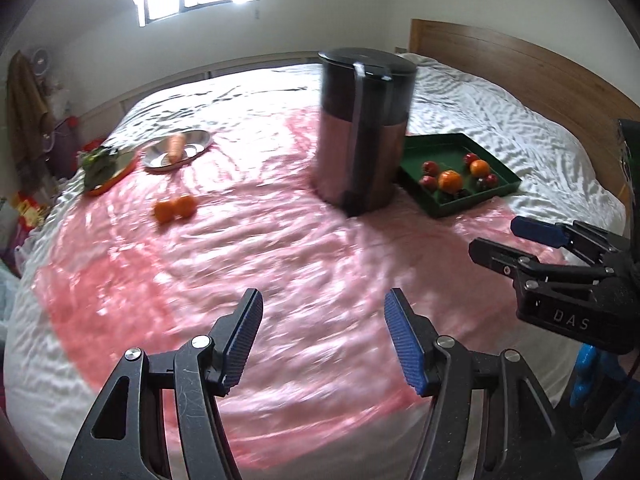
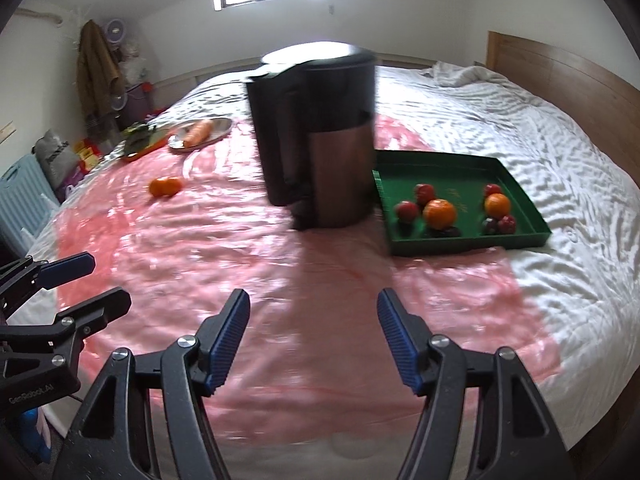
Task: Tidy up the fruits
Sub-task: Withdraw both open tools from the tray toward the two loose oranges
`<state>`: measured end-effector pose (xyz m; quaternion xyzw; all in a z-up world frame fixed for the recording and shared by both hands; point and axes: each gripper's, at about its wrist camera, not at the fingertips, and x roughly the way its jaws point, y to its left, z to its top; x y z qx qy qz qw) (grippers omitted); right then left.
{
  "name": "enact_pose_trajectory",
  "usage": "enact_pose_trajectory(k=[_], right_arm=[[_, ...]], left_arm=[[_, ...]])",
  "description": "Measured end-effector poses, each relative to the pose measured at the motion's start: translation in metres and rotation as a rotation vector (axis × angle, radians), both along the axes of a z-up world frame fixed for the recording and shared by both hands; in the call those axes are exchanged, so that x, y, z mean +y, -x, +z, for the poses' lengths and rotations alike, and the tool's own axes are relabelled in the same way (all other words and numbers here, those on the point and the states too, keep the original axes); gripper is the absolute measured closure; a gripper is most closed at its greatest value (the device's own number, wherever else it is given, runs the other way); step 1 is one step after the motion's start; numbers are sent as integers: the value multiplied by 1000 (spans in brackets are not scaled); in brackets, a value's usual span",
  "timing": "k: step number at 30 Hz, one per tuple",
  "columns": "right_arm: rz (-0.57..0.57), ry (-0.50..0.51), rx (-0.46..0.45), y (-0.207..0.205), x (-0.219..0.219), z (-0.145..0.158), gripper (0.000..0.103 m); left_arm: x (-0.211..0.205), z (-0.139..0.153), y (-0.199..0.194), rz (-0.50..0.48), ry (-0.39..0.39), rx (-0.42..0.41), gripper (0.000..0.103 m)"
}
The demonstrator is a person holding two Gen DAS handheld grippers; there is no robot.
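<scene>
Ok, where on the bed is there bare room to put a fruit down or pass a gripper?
Bare pink cover lies between the open left gripper, the open right gripper and the bin, and between the loose oranges and the bin. White sheet right of the green tray is free. The tray's near half is crowded.

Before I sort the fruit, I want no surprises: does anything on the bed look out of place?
Yes. Two oranges lie loose on the pink sheet, apart from the green tray that holds the other fruit. A tall lidded bin also stands on the bed beside that tray, an odd spot for it. Nothing looks spilled or damaged.
</scene>
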<state>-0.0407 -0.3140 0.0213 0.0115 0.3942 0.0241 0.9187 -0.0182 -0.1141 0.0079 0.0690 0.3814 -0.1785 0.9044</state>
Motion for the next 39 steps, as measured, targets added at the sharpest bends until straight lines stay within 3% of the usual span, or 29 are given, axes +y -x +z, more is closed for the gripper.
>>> enact_pose_trajectory(k=[8, 13, 19, 28, 32, 39], right_arm=[[82, -12, 17, 1, 54, -8, 0], [154, 3, 23, -12, 88, -10, 0], [227, 10, 37, -40, 128, -17, 0], [294, 19, 50, -98, 165, -28, 0], [294, 12, 56, -133, 173, -36, 0], [274, -12, 84, -185, 179, -57, 0]], left_arm=[[49, -6, 8, 63, 20, -3, 45], [82, -14, -5, 130, 35, 14, 45], [119, -31, -27, 165, 0, 59, 45], [160, -46, -87, 212, -18, 99, 45], [169, -53, -123, 212, -41, 100, 45], [178, -66, -197, 221, -14, 119, 45]])
